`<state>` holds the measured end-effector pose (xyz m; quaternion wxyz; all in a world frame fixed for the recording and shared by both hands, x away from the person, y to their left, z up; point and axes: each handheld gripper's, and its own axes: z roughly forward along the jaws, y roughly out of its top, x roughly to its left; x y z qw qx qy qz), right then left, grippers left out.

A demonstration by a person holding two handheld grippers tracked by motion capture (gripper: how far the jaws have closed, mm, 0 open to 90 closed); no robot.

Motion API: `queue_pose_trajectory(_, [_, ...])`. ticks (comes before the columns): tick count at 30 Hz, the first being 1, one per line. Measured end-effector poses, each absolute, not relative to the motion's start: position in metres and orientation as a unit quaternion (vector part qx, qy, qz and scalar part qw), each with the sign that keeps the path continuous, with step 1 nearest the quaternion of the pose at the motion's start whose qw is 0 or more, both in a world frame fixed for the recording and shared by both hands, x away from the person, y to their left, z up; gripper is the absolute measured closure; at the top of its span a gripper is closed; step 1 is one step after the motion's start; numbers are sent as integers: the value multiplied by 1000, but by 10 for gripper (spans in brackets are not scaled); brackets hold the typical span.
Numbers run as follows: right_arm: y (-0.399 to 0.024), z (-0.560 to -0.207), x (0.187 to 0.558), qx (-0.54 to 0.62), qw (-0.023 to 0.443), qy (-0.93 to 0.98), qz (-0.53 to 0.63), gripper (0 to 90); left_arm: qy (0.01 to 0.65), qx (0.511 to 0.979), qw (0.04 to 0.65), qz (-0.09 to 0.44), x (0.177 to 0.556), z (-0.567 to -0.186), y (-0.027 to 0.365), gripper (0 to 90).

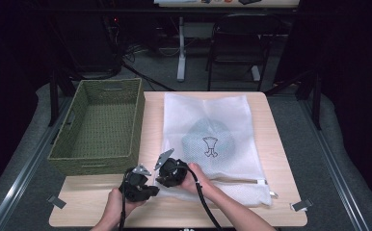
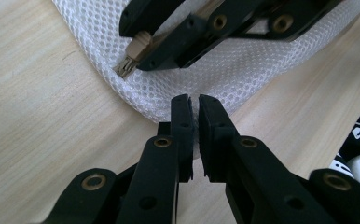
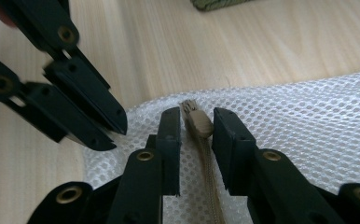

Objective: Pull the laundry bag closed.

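A white mesh zip bag lies flat on the wooden table with a grey-green printed garment inside. Both grippers meet at its near left corner. My left gripper is shut on the folded edge of the mesh. My right gripper straddles the beige zipper, its jaws closed against the zipper pull. The right gripper view has the left gripper just left of the bag.
A green woven basket stands empty on the table's left half, close beside the bag; its corner peeks in at the top. Small metal clips sit at the table's near corners. A black chair stands beyond the far edge.
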<state>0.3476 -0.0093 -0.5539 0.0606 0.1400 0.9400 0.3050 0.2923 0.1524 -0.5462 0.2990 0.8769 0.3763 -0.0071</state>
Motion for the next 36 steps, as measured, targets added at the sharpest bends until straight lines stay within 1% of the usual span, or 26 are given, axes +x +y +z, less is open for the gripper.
queue_pose_trajectory(1, [-9, -555, 348, 141, 62, 940, 305, 787, 378, 876, 300, -8, 292, -546, 153, 850])
queue_pose_trajectory(5, [-11, -554, 349, 149, 48, 937, 313, 806, 382, 873, 303, -10, 293, -546, 155, 848])
queue_pose_trajectory(9, [-13, -552, 345, 148, 52, 935, 319, 811, 380, 875, 300, -13, 293, -545, 155, 832])
queue_pose_trajectory(10, [-15, -551, 343, 151, 55, 933, 321, 812, 383, 872, 305, -15, 294, -543, 156, 800])
queue_pose_trajectory(12, [-16, -550, 343, 149, 58, 933, 323, 813, 388, 869, 308, -16, 295, -542, 157, 771])
queue_pose_trajectory(13, [-17, -548, 342, 143, 65, 933, 323, 813, 394, 865, 310, -17, 295, -541, 159, 736])
queue_pose_trajectory(15, [-18, -547, 340, 144, 67, 932, 325, 813, 407, 858, 313, -17, 299, -540, 165, 706])
queue_pose_trajectory(16, [-19, -543, 338, 139, 75, 931, 330, 813, 422, 849, 316, -22, 304, -542, 170, 675])
queue_pose_trajectory(17, [-21, -542, 336, 142, 77, 929, 333, 813, 422, 849, 316, -22, 304, -542, 170, 671])
queue_pose_trajectory(18, [-21, -542, 336, 142, 77, 929, 333, 813, 429, 845, 320, -27, 307, -543, 172, 671])
queue_pose_trajectory(19, [-23, -539, 335, 138, 81, 927, 339, 814, 444, 833, 326, -41, 313, -546, 176, 626])
queue_pose_trajectory(20, [-23, -539, 335, 138, 81, 927, 339, 814, 444, 833, 326, -41, 313, -546, 176, 625])
queue_pose_trajectory(22, [-25, -538, 333, 140, 84, 926, 341, 814, 457, 817, 343, -72, 321, -553, 177, 606])
queue_pose_trajectory(24, [-27, -537, 331, 140, 85, 925, 342, 814, 455, 812, 355, -92, 324, -557, 177, 614])
queue_pose_trajectory(26, [-27, -537, 330, 139, 82, 926, 342, 814, 455, 811, 353, -100, 325, -558, 177, 675])
queue_pose_trajectory(27, [-28, -537, 329, 136, 85, 927, 340, 813, 452, 809, 360, -109, 326, -561, 176, 675])
queue_pose_trajectory(29, [-28, -537, 328, 131, 87, 928, 336, 813, 446, 813, 359, -105, 325, -561, 173, 775])
queue_pose_trajectory(30, [-28, -537, 328, 131, 87, 928, 336, 813, 444, 818, 354, -97, 325, -560, 171, 775])
queue_pose_trajectory(31, [-28, -538, 328, 134, 85, 928, 336, 813, 438, 823, 350, -91, 324, -560, 170, 803])
queue_pose_trajectory(33, [-29, -538, 328, 133, 86, 929, 333, 813, 434, 826, 348, -86, 323, -558, 170, 830])
queue_pose_trajectory(36, [-29, -540, 327, 131, 85, 932, 326, 812, 427, 833, 345, -74, 321, -556, 168, 841])
